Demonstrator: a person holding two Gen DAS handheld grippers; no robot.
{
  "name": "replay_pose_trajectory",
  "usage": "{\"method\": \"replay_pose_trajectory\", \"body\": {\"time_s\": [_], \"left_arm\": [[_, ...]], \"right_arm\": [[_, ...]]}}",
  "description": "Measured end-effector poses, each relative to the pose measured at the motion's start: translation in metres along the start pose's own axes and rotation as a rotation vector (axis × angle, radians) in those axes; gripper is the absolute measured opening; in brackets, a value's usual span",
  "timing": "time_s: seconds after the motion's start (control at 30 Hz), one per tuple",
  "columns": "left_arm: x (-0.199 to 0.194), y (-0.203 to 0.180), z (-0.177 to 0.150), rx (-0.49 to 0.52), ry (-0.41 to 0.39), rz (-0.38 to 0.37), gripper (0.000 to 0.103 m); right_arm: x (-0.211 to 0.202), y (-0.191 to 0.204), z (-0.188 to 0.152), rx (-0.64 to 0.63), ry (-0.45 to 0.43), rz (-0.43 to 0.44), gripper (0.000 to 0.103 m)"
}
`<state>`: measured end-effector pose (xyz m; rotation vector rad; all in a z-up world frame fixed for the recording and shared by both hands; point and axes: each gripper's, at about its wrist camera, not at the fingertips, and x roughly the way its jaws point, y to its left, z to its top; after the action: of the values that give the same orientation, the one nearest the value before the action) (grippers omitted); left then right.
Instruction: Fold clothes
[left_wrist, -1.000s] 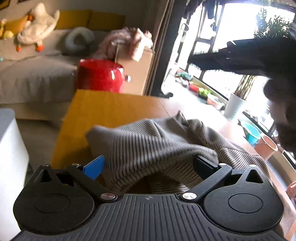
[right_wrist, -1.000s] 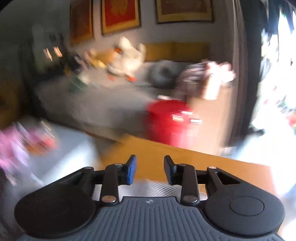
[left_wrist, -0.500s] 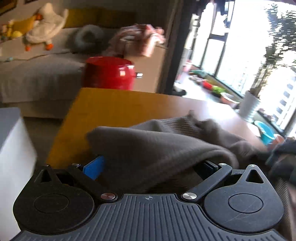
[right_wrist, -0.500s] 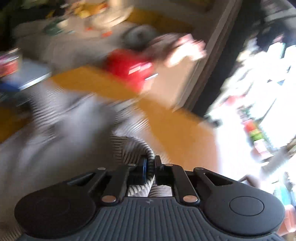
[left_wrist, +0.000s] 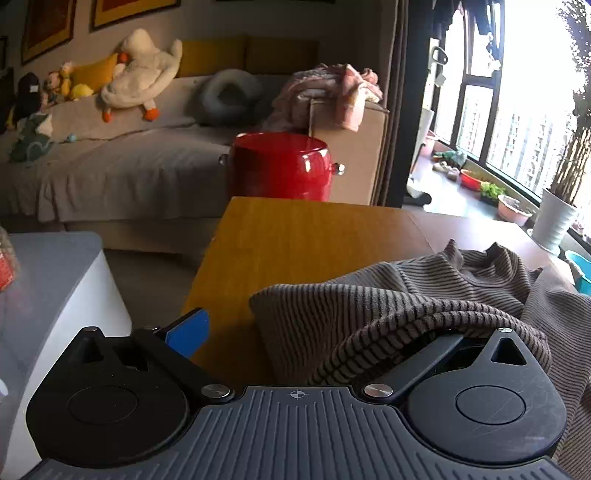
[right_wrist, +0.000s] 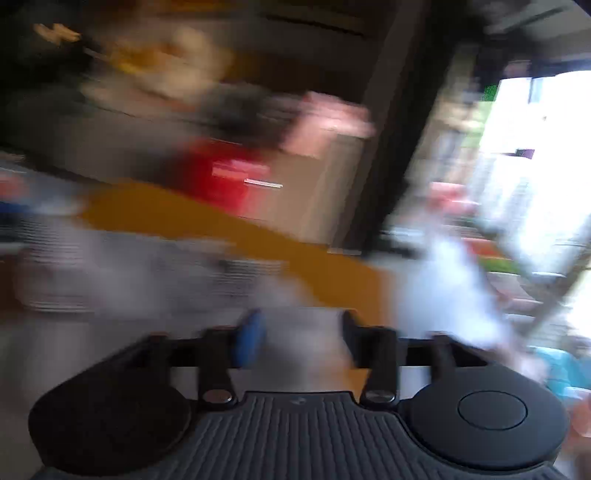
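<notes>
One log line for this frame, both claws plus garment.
left claw: open, brown ribbed knit sweater draped over one finger | right claw: just opened, nothing gripped | yellow wooden table: sweater unfolded

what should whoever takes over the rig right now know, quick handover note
Left gripper: jaws wide open, the ribbed grey-brown sweater draped over its right finger, not clamped.
Right gripper: jaws have just been opening; pale blurred fabric lies between them, unpinched; this view is too blurred for more.
Sweater lies bunched on the near right part of the wooden table.
Done: no neat fold visible yet.
Left: spread it flat, fold it.
</notes>
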<state>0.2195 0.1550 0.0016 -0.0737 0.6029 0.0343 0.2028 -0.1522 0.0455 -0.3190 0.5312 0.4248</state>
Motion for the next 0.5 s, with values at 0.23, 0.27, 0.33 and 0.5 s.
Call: {"method": "replay_pose_trajectory", "body": {"time_s": [0.23, 0.27, 0.33, 0.5], "left_arm": [[-0.008, -0.008, -0.001, -0.051, -0.005, -0.015, 0.103], [-0.012, -0.006, -0.002, -0.051, -0.004, -0.019, 0.103], [-0.022, -0.002, -0.005, -0.026, -0.013, -0.043, 0.103], [-0.040, -0.003, -0.014, 0.068, -0.059, -0.120, 0.103]], "right_arm": [[0.020, 0.114, -0.036, -0.221, 0.040, 0.228, 0.058], [0.024, 0.112, -0.039, -0.212, 0.027, 0.226, 0.037], [0.026, 0.094, -0.032, -0.125, 0.049, 0.258, 0.014], [0.011, -0.006, -0.006, 0.197, -0.013, 0.066, 0.003]]}}
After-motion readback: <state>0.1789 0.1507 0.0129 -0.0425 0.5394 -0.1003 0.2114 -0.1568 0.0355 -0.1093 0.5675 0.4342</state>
